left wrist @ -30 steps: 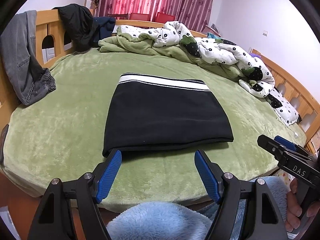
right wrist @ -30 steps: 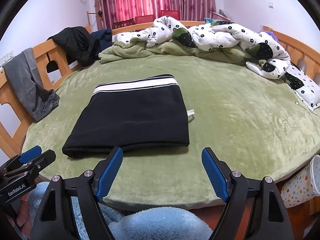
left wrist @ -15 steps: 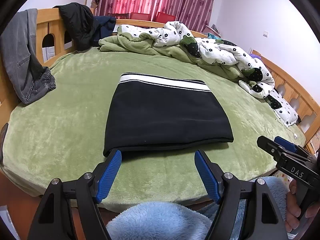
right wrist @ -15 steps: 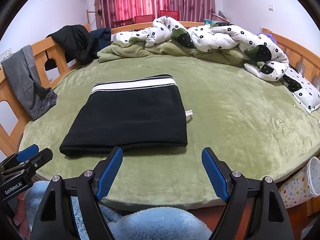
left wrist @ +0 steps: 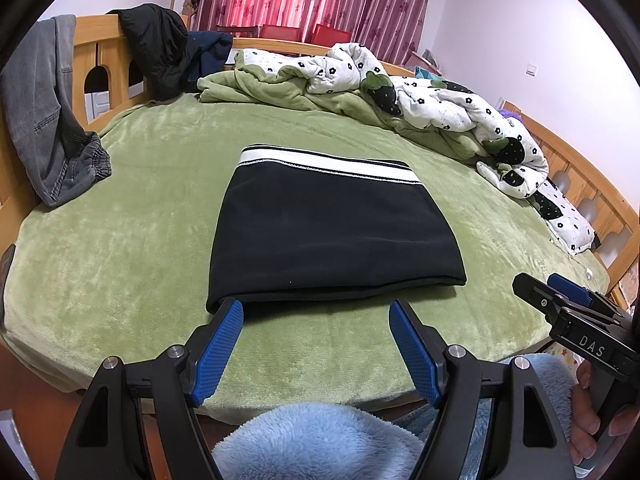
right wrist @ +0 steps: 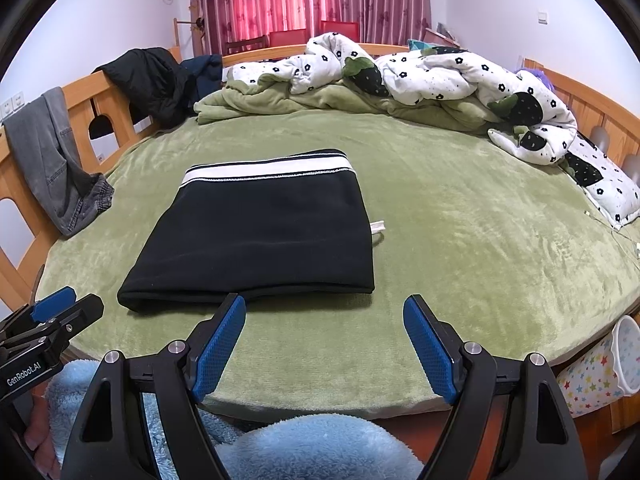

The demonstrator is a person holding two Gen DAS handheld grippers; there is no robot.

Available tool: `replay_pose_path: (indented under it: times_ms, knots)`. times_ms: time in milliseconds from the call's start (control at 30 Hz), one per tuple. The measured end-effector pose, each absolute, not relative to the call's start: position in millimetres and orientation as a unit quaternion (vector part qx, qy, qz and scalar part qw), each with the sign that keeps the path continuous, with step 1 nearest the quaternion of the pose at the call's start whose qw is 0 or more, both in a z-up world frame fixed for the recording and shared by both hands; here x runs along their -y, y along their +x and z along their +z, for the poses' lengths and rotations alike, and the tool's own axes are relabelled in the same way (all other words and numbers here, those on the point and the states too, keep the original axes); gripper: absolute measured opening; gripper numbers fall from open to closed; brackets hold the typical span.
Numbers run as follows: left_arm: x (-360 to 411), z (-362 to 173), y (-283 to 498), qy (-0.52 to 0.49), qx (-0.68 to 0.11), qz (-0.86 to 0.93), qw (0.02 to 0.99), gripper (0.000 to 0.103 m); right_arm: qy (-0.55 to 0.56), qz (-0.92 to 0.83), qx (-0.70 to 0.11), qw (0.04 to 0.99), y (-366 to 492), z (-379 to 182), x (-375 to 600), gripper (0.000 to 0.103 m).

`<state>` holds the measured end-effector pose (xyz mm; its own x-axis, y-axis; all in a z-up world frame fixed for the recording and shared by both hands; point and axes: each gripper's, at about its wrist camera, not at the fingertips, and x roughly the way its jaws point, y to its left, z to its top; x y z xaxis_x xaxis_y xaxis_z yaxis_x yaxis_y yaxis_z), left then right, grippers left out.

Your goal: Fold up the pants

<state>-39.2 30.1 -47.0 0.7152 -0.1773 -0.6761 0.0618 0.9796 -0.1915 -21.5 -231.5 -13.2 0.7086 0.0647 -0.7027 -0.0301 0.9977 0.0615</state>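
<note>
The black pants (left wrist: 332, 236) lie folded into a flat rectangle on the green bed cover (left wrist: 140, 216), white striped waistband at the far edge. They also show in the right wrist view (right wrist: 260, 236), with a small white tag (right wrist: 377, 227) sticking out on the right side. My left gripper (left wrist: 316, 316) is open and empty, held back near the bed's front edge, just short of the fold. My right gripper (right wrist: 324, 312) is open and empty, also near the front edge, to the right of the left one.
A crumpled white flowered quilt and green blanket (right wrist: 400, 80) lie along the far and right sides. Grey jeans (left wrist: 48, 120) and a black jacket (left wrist: 160, 52) hang on the wooden rail at left. A star-patterned bin (right wrist: 600, 364) stands right of the bed.
Both grippers have drawn back slightly from the bed; the pants lie unmoved and both stay open.
</note>
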Motion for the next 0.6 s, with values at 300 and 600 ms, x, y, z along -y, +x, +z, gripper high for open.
replay_pose_path:
  times_ms: [300,600]
  knots:
    - [-29.5,-47.0,-39.7,-0.078,-0.372,-0.064,0.923,0.074,0.019,0.027,-0.380,0.924,-20.6,-13.4,233.7,0.080]
    - [-27.7,-47.1,-40.6,-0.079,-0.372,-0.063,0.923,0.074,0.019,0.027,-0.382,0.924,-20.3,-13.5,232.5,0.080]
